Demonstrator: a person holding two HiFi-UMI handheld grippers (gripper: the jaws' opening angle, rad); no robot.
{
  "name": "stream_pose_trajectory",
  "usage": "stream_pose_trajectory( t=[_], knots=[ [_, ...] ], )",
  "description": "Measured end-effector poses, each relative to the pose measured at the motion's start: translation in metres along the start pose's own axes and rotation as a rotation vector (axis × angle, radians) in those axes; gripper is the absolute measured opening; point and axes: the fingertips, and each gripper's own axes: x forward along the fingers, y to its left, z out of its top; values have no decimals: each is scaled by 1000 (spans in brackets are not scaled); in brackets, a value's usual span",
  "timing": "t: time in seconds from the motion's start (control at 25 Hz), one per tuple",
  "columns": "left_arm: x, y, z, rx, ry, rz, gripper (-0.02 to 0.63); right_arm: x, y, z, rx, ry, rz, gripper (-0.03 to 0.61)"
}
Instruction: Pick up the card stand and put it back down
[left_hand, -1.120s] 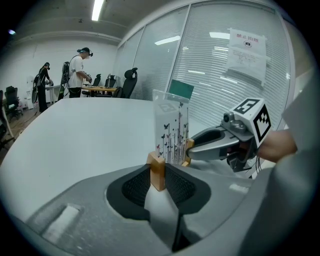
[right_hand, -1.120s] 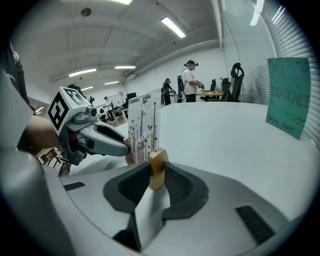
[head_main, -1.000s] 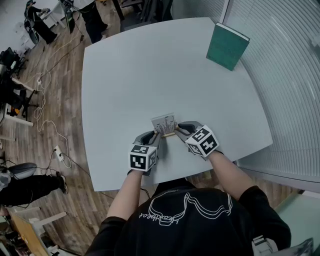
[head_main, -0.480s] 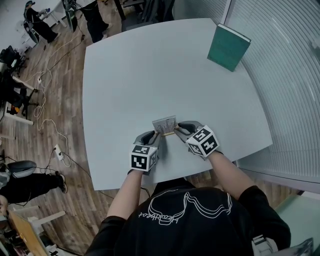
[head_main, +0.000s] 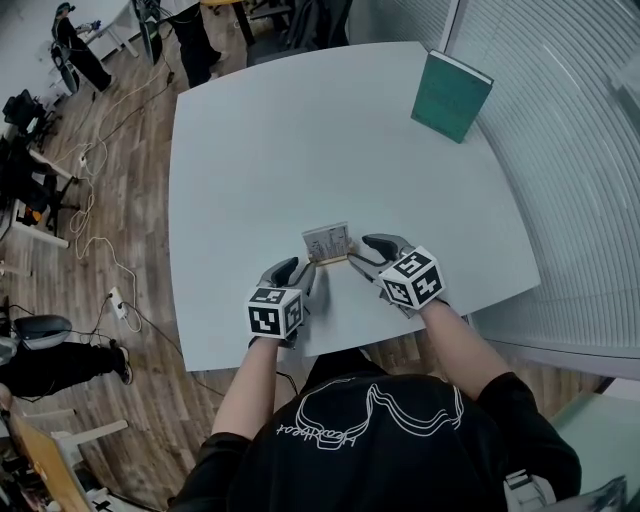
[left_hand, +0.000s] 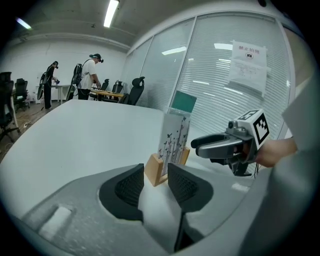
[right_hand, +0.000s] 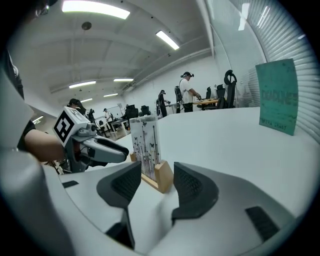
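Left tongs (head_main: 303, 270) and right tongs (head_main: 362, 250) just opened wide, releasing card stand (head_main: 328, 244), upright, long axis between them

1. The card stand (head_main: 328, 244) stands on the table (head_main: 300, 140), close to its near edge and about midway between left and right.
2. A book (head_main: 452, 96) stands at the table's far right corner, beside the glass wall (head_main: 570, 150).
3. Cables (head_main: 90, 215) lie on the floor (head_main: 135, 150) left of the table.
4. People (head_main: 78, 50) stand at the far left.

card stand (head_main: 328, 246): pale wood base | table (head_main: 280, 150): smooth matt grey
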Motion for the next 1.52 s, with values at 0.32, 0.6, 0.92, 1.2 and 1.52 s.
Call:
stream_pose_trajectory(
  t=[0.32,0.6,0.92,1.2,1.52],
  knots=[
    [-45,-28,16,-2,-84,-11,137,-61,24,35,-12,-152,49,101],
    [-103,-94,43,12,-189,-102,135,-131,74,52,-40,-261,142,10],
    [-167,-163,85,71,-335,-236,43,-180,141,84,-59,-320,343,9],
    [-204,-200,83,56,-381,-326,14,-217,161,83,-11,-373,385,9],
    [-234,-218,73,70,-362,-376,14,-238,195,82,10,-411,340,9]
  ],
)
